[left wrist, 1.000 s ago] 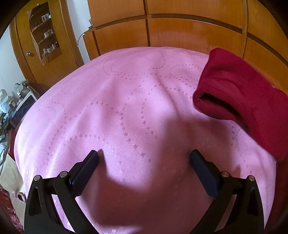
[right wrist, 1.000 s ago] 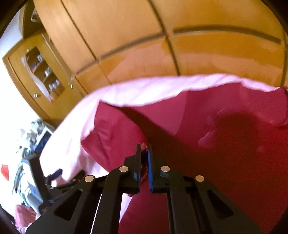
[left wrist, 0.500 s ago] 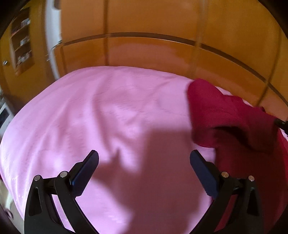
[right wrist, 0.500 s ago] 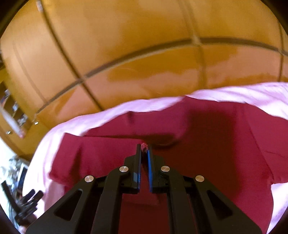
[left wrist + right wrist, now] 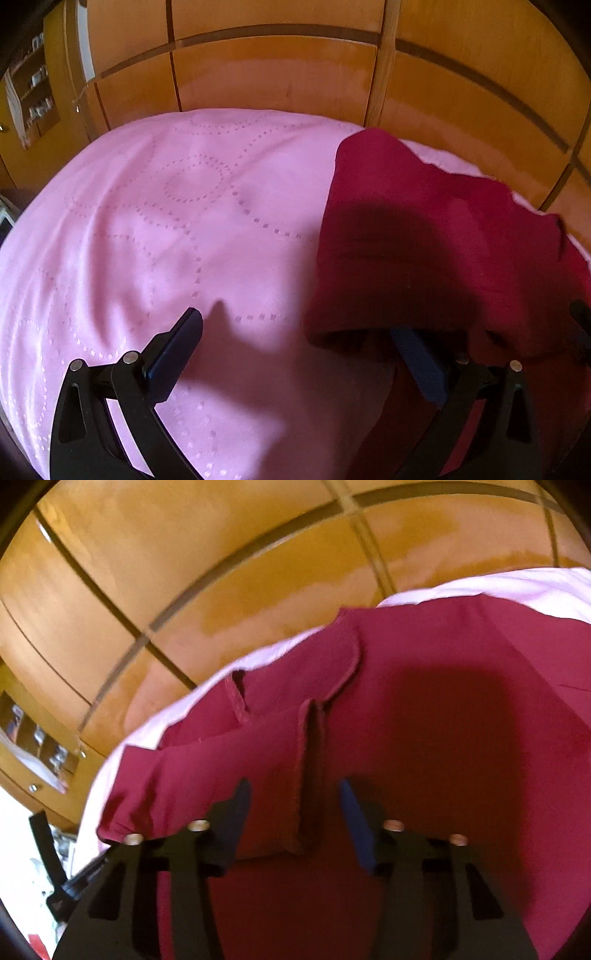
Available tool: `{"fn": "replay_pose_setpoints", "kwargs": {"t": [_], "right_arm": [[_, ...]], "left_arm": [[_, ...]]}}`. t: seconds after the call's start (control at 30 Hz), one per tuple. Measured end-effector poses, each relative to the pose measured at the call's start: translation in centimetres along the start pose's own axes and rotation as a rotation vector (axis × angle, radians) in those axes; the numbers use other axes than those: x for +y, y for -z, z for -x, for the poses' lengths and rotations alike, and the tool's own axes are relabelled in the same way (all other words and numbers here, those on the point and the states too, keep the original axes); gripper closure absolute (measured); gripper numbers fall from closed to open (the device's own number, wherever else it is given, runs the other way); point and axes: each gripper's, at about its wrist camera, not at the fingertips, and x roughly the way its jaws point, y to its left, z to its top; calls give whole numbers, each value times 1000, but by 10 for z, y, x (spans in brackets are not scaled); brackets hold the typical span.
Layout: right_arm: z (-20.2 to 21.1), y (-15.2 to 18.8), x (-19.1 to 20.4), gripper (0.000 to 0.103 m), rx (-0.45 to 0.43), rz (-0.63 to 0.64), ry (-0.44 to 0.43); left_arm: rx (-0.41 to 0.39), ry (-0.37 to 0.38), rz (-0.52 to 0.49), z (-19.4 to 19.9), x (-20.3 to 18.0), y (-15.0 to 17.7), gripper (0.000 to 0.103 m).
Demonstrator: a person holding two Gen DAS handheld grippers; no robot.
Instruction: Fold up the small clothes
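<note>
Crimson fabric, a small red garment point(image 5: 424, 738), is lying spread on the pink bedspread point(image 5: 166, 229), toward the side of the bed nearest the wooden wardrobe panels point(image 5: 277, 74). In the right wrist view a folded-over flap of it with a stitched hem is sitting on top of the flat layer, its long edge running up between the two fingers. The right gripper point(image 5: 295, 805) is hovering just above this flap with its fingers standing wide apart, gripping nothing. In the left wrist view the garment point(image 5: 424, 251) is bunching up at the right side of the bedspread, and its near edge is draping over the right-hand finger point(image 5: 417, 358) of the left gripper point(image 5: 299, 332). That gripper's fingers are also spread wide, the other finger point(image 5: 173, 347) resting over bare pink cloth, and nothing is being pinched between them. Shadows are falling across both cloths. A shelved cabinet point(image 5: 33, 92) is showing at the far left.
</note>
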Motion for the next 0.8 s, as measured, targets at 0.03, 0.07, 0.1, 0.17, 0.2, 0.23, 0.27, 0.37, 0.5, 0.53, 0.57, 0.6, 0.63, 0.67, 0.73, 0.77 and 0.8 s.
{"fn": "replay_pose_setpoints", "kwargs": {"t": [0.03, 0.07, 0.1, 0.17, 0.2, 0.23, 0.27, 0.37, 0.5, 0.53, 0.57, 0.6, 0.63, 0.67, 0.73, 0.77, 0.8], "right_arm": [[-4, 0, 6, 88, 11, 22, 17], [-5, -1, 9, 92, 18, 40, 28], [-1, -3, 13, 92, 8, 55, 35], [15, -7, 12, 93, -49, 64, 61], [23, -10, 9, 93, -82, 69, 90], [30, -14, 4, 93, -112, 78, 136], [34, -17, -1, 93, -129, 86, 174], [32, -22, -25, 93, -110, 55, 198], [17, -11, -42, 92, -93, 30, 203], [18, -8, -44, 92, -111, 25, 192], [18, -8, -44, 92, -116, 25, 187], [16, -8, -43, 92, -119, 22, 181], [15, -9, -44, 93, -121, 17, 174], [13, -9, -46, 93, -123, 9, 163], [13, -9, -51, 92, -125, -13, 138], [13, -9, -53, 92, -126, -19, 131], [13, -9, -54, 92, -125, -22, 128]], "left_arm": [[-2, -1, -3, 1, -1, 1, 2], [-14, 3, -7, 4, -1, 2, 3], [-30, 4, -13, 7, -2, 2, 3], [-50, -22, -27, 9, -2, 2, 3], [-50, -40, -31, 7, 0, 3, 3], [-44, -47, -29, 5, 1, 2, 3], [-34, -46, -25, 1, 1, 0, 3], [-6, -22, -10, -9, 4, 4, 2], [5, 7, -4, -3, 9, 6, 2], [3, 11, -8, 1, 11, 8, 2], [-8, 19, -11, 10, 14, 12, 3], [-19, 28, -14, 20, 16, 17, 3], [-39, 39, -12, 28, 18, 20, 3], [-75, 50, -3, 38, 20, 22, 3], [-176, 50, 32, 61, 22, 25, 11], [-221, 62, 49, 69, 20, 22, 23], [-244, 89, 56, 73, 14, 16, 30]]}}
